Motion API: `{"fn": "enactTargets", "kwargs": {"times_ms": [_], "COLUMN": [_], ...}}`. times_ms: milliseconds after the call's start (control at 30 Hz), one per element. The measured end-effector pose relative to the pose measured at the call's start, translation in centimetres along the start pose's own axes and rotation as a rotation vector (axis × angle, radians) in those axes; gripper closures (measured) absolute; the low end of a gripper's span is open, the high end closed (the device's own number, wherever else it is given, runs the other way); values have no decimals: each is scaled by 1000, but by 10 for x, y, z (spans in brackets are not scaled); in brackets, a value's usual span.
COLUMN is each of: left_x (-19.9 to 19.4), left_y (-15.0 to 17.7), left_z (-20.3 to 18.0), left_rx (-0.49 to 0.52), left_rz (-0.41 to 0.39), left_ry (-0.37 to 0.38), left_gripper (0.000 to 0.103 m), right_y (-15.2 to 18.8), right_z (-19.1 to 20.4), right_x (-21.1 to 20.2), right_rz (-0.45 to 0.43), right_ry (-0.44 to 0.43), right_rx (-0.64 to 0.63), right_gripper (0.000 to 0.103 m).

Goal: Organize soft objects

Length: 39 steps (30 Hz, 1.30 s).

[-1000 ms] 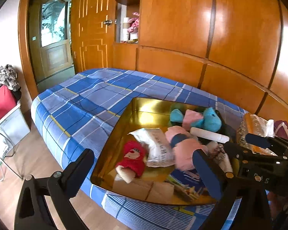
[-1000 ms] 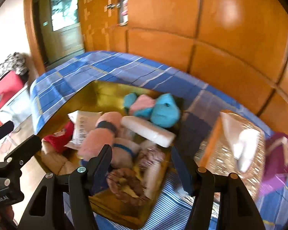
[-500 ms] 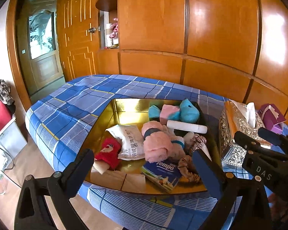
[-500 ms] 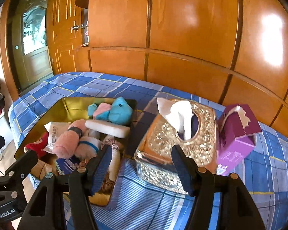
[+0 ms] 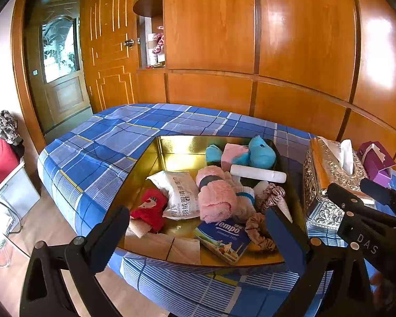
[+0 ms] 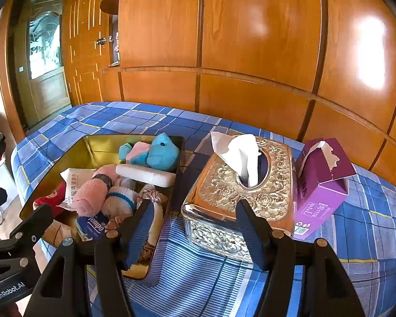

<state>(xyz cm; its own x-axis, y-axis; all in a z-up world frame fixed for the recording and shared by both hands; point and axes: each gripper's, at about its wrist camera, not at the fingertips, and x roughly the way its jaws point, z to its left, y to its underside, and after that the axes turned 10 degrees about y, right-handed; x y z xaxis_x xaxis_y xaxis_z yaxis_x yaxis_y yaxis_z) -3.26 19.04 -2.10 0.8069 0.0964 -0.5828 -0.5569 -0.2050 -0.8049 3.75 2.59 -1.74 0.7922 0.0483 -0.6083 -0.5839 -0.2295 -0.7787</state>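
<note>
A gold tray lies on the blue plaid bed and holds soft things. Among them are a blue plush toy, a rolled pink towel, a red plush, a white wipes packet, a white roll, scrunchies and a Tempo tissue pack. My left gripper hovers open over the tray's near edge with nothing held. My right gripper is open and empty between the tray and an ornate gold tissue box.
A purple tissue box stands right of the ornate one, near the wooden wall panels. The bed's left end drops to the floor, where a red bag and a storage bin stand. A door lies beyond.
Both views have swung rightward along the bed, bringing the ornate and purple tissue boxes into sight. Both grippers stay open and empty; little has shifted in the last half second.
</note>
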Motion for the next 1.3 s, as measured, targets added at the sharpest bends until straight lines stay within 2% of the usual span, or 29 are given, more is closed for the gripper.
{"fn": "enactTargets", "kwargs": {"times_ms": [1300], "left_x": [4], "left_y": [4], "left_z": [-3], "left_rx": [5], "left_rz": [26], "left_ry": [-2], "left_gripper": [0], "right_y": [3], "right_z": [0], "right_x": [1], "right_rz": [6], "right_ry": [-1], "right_rx": [7], "right_gripper": [38]}}
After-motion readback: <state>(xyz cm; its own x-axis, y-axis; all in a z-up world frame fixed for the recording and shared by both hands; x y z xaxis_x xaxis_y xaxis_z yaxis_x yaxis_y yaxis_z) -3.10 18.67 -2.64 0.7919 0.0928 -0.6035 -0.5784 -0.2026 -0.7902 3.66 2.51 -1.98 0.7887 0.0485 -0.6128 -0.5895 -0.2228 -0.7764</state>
